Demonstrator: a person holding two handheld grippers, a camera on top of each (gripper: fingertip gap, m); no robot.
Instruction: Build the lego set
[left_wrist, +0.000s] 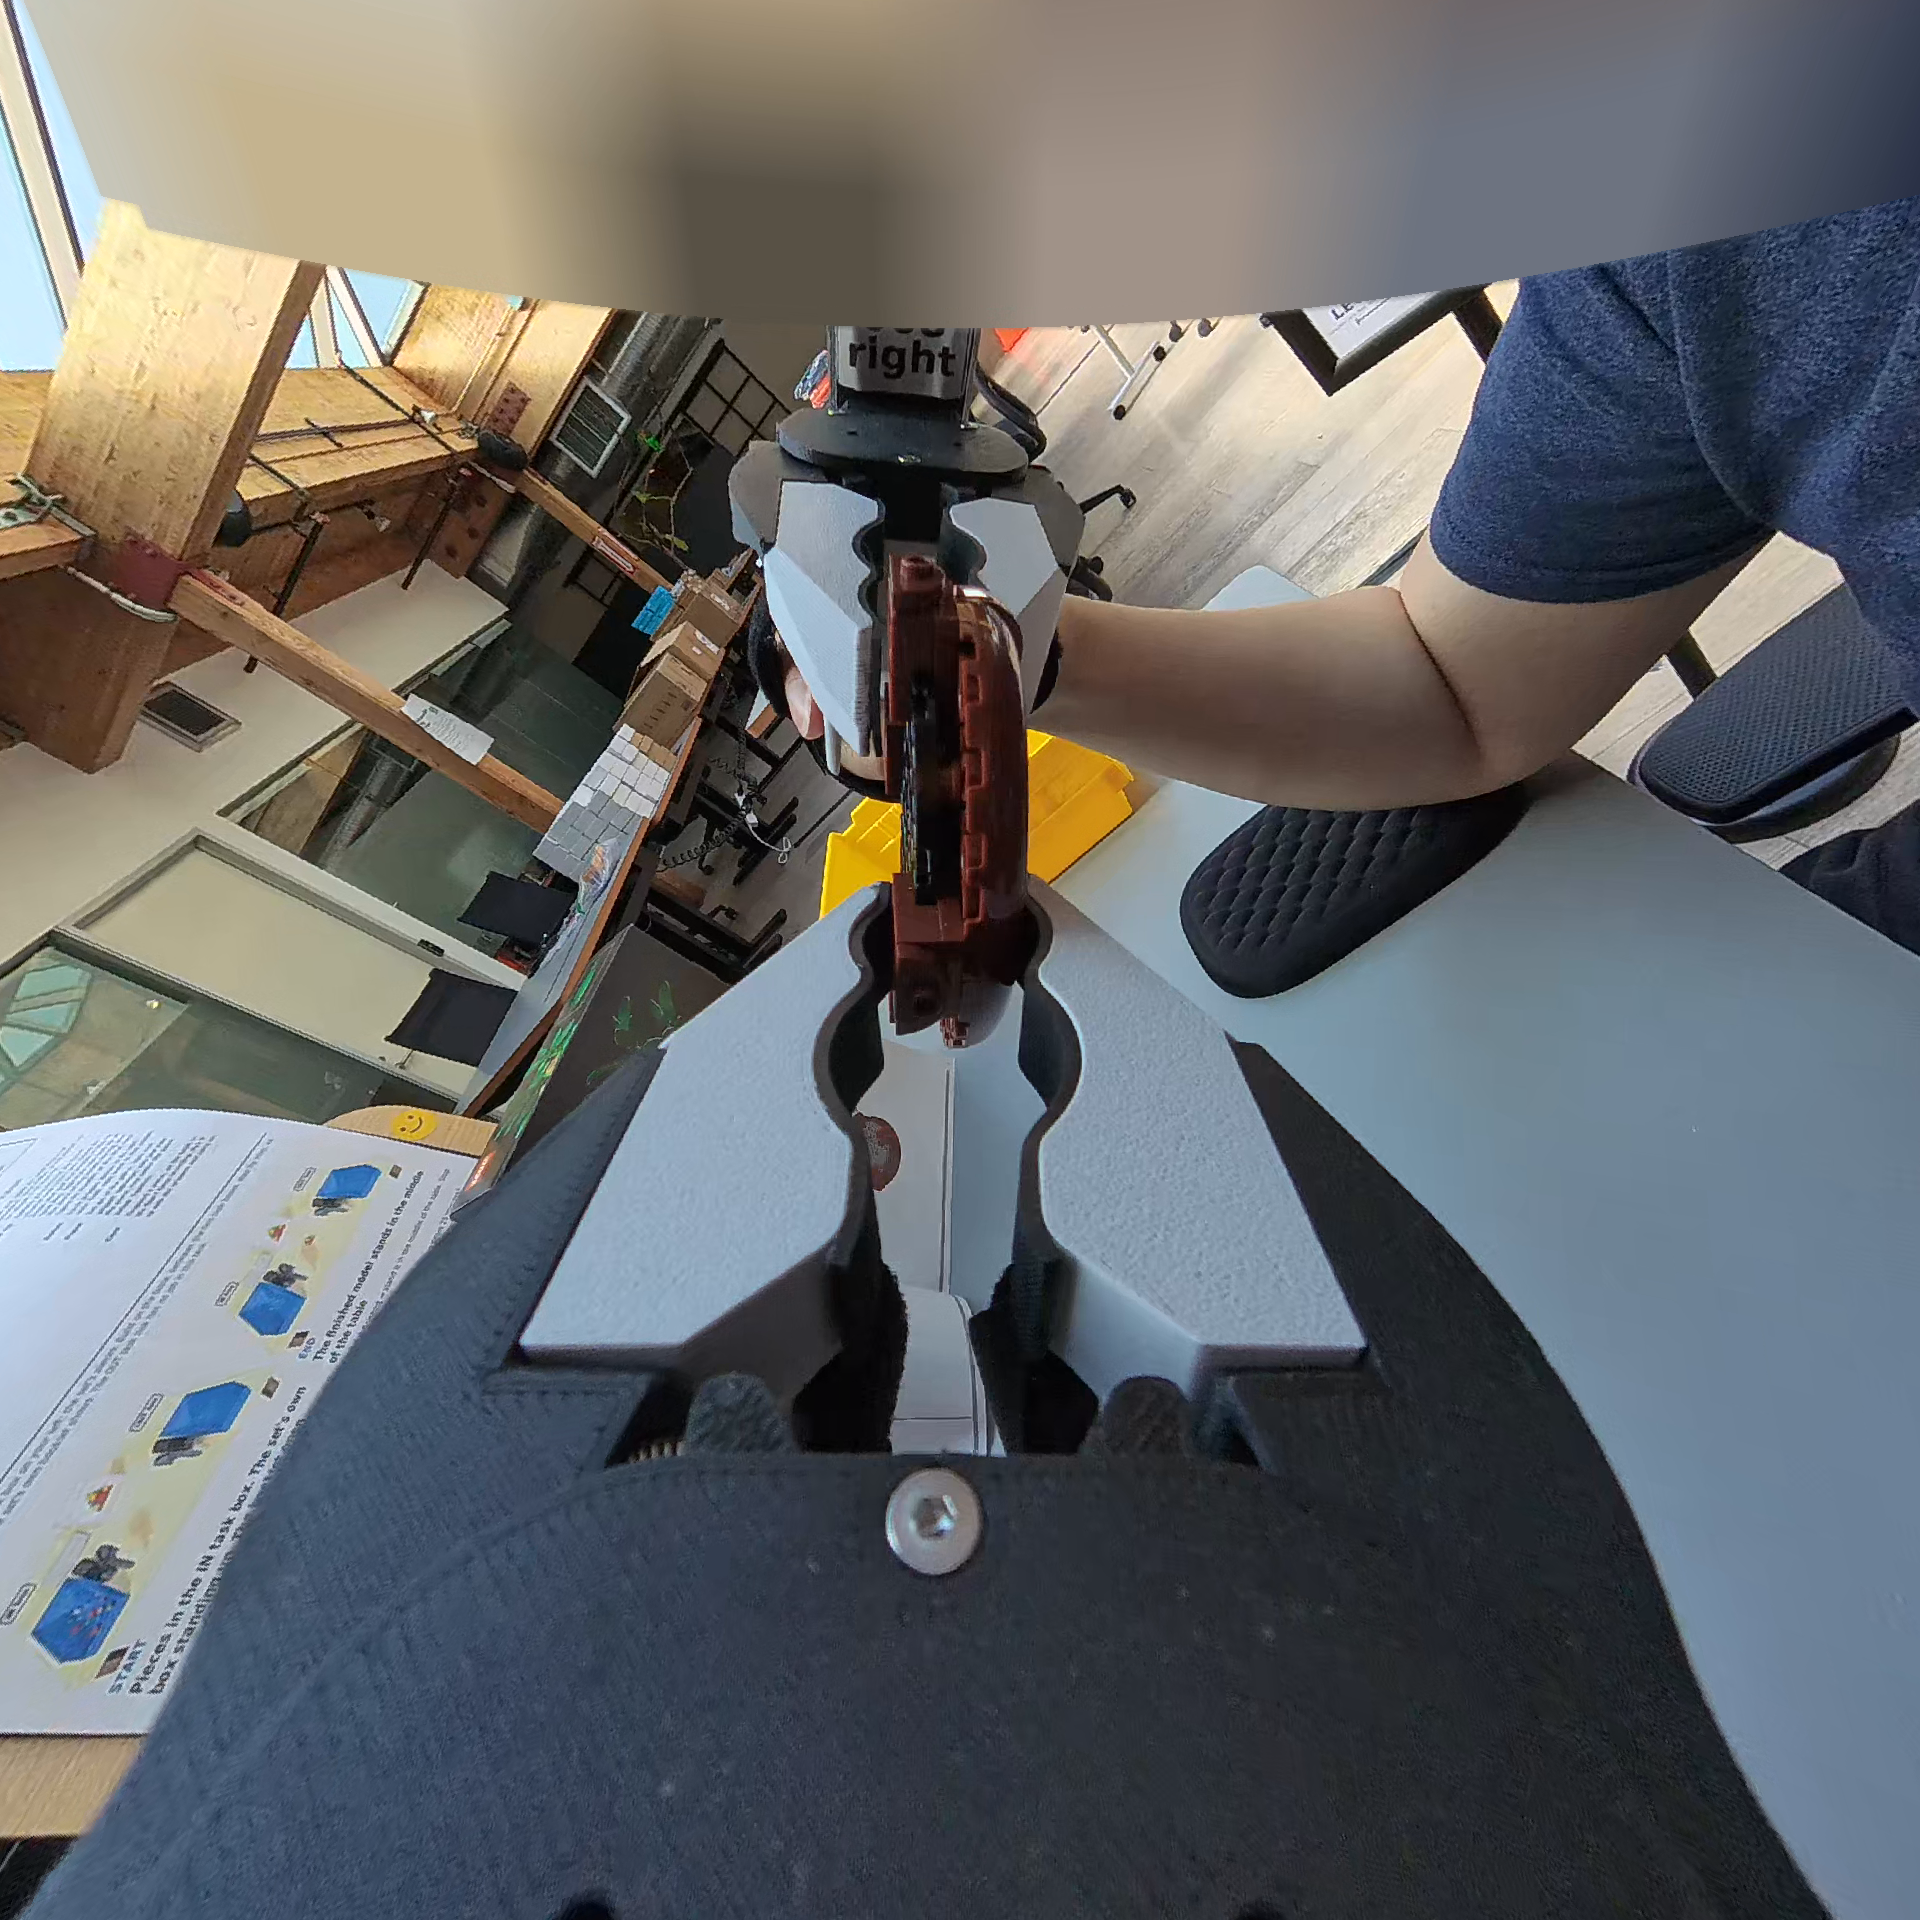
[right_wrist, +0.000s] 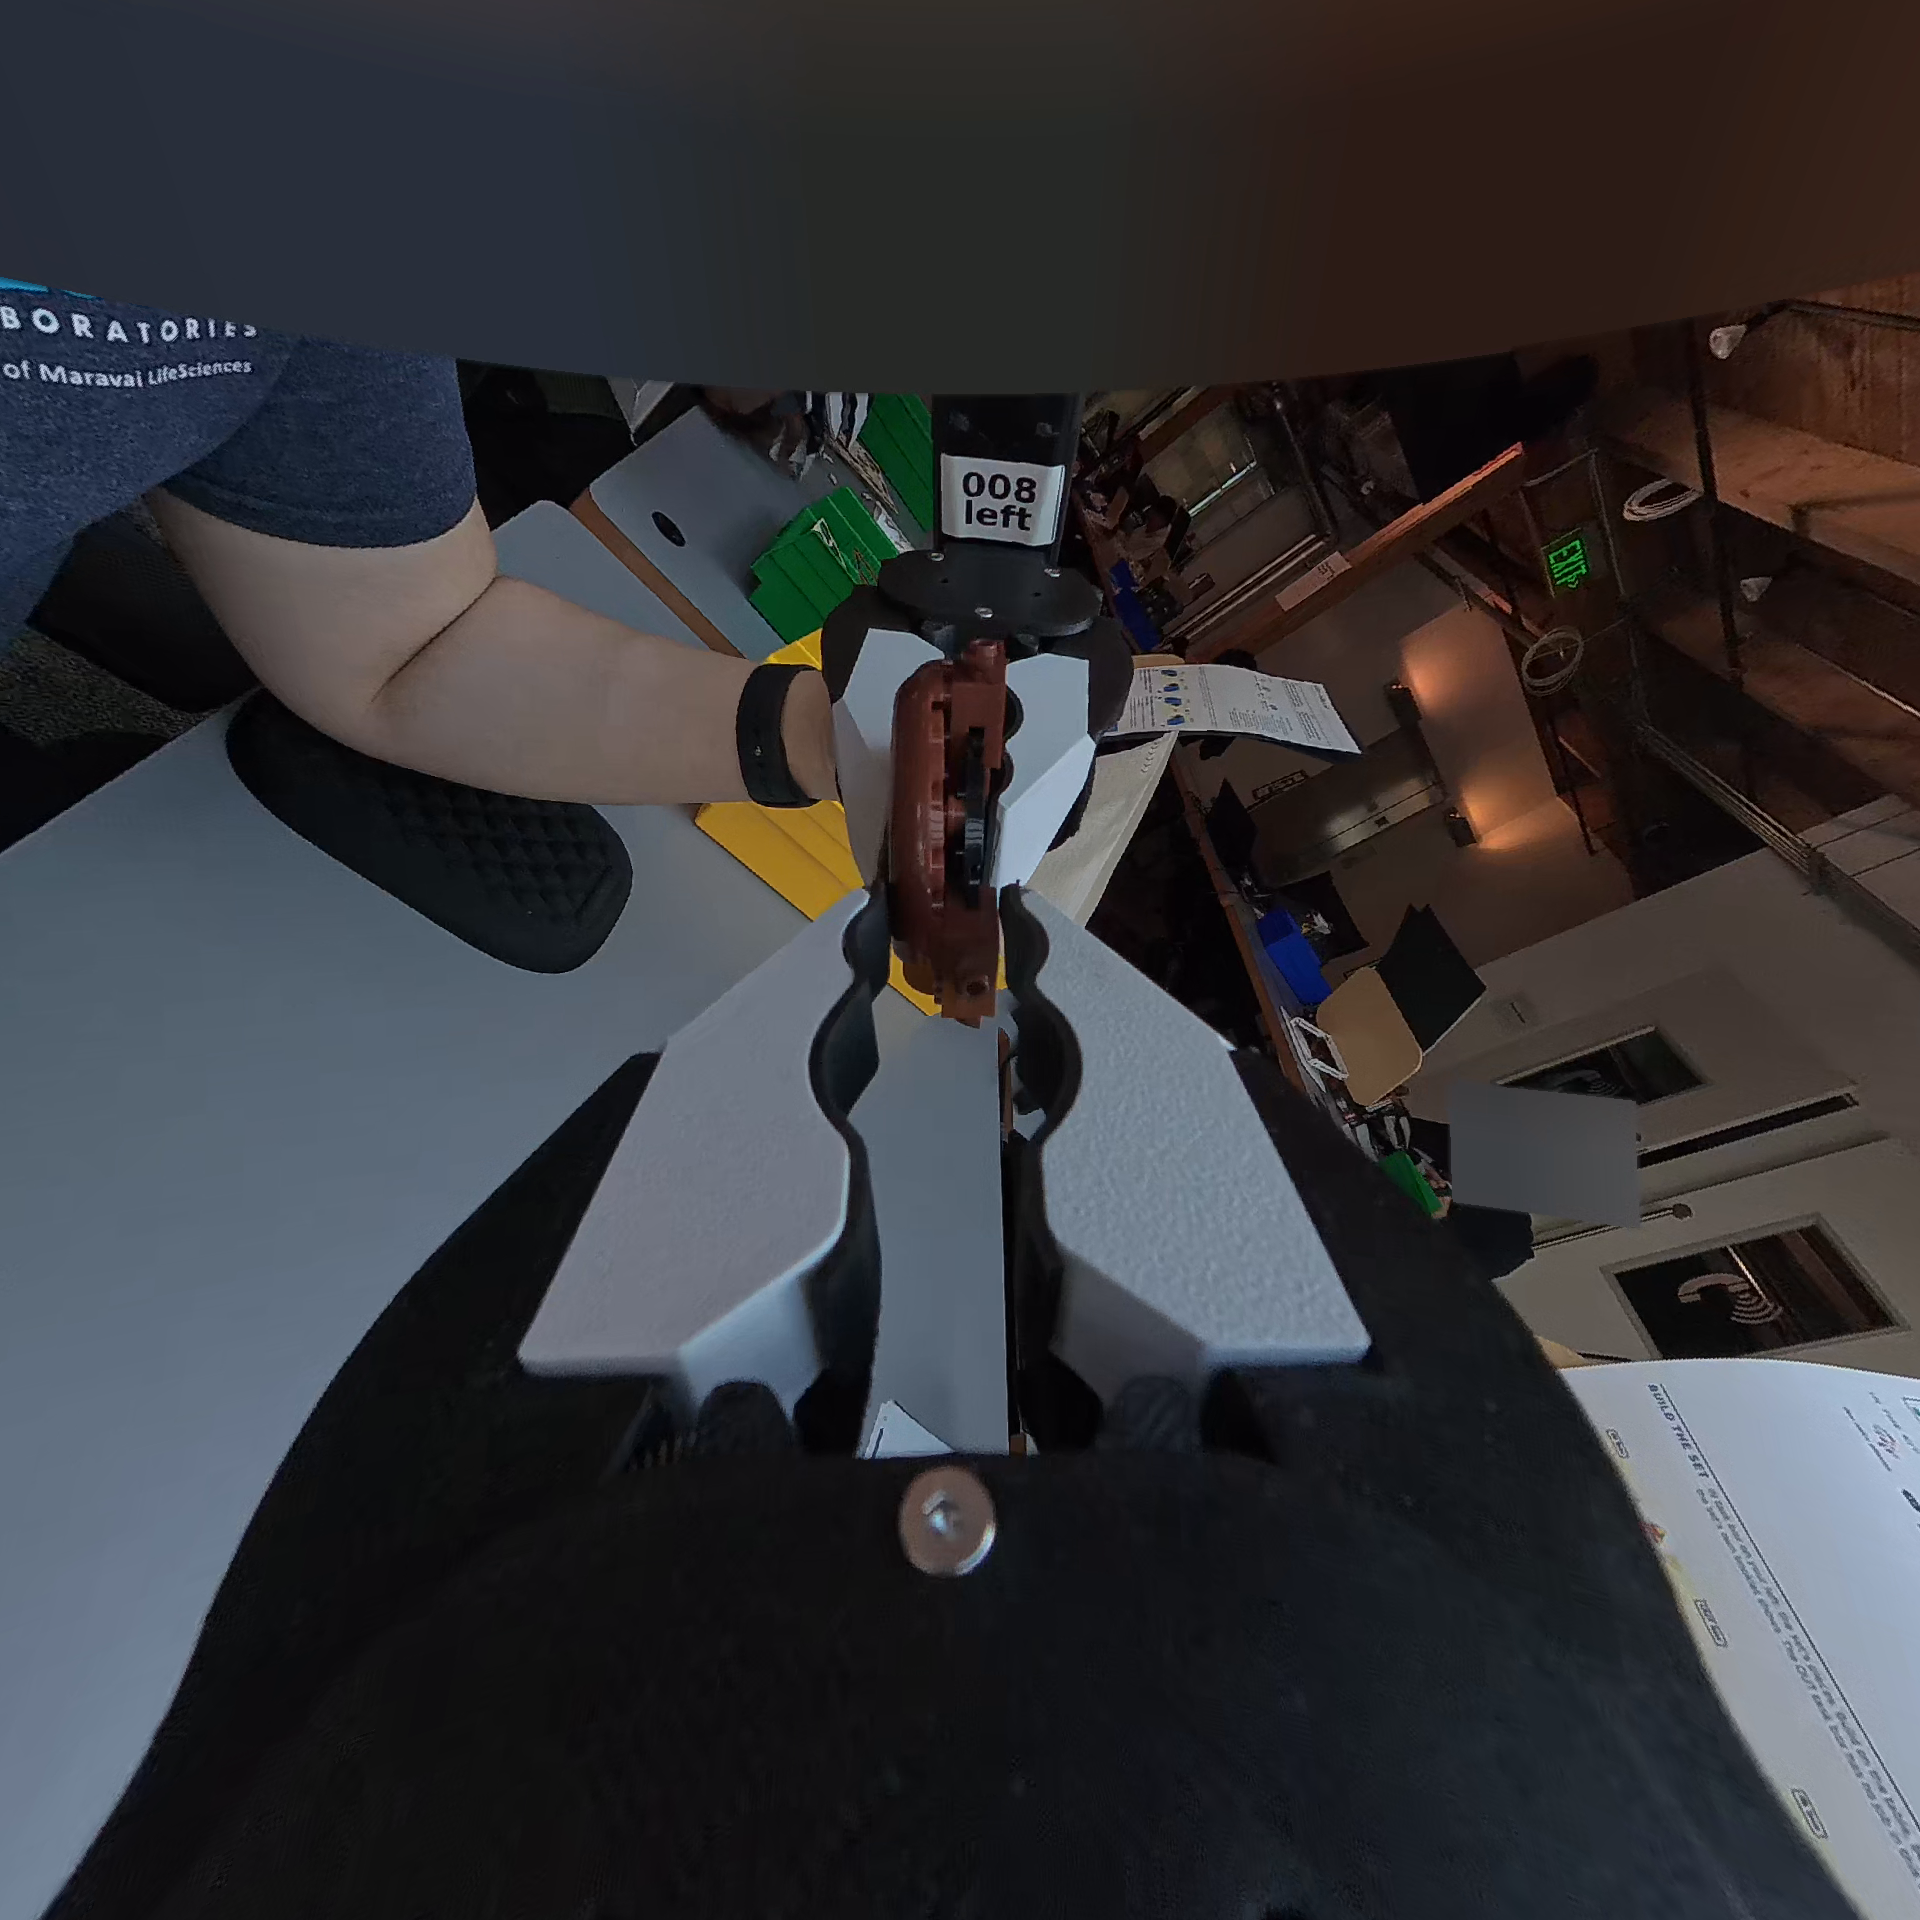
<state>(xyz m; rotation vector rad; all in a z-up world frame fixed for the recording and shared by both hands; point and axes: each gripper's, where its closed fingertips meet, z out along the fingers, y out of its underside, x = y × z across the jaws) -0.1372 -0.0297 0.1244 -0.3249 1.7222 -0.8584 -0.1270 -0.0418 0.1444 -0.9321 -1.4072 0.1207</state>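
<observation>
A brown lego assembly (left_wrist: 961, 769) with a black toothed part on one side hangs in the air between my two grippers, which face each other tip to tip. My left gripper (left_wrist: 958, 920) is shut on its near end. My right gripper (left_wrist: 951, 707) comes from the far side and is shut on the other end. In the right wrist view the same brown assembly (right_wrist: 935, 821) sits between my right gripper (right_wrist: 940, 909) and my left gripper (right_wrist: 943, 868) beyond it. A small reddish-brown round piece (left_wrist: 879, 1148) shows lower down between my left fingers.
A white table (left_wrist: 1558, 1143) lies below. On it are a black wrist pad (left_wrist: 1330, 883), a yellow bin (left_wrist: 1081, 790) and a printed instruction sheet (left_wrist: 156, 1351). A person's bare forearm (left_wrist: 1299, 675) reaches in from the right. Green bins (right_wrist: 821, 571) stand farther off. The grippers are tip to tip, or close to it.
</observation>
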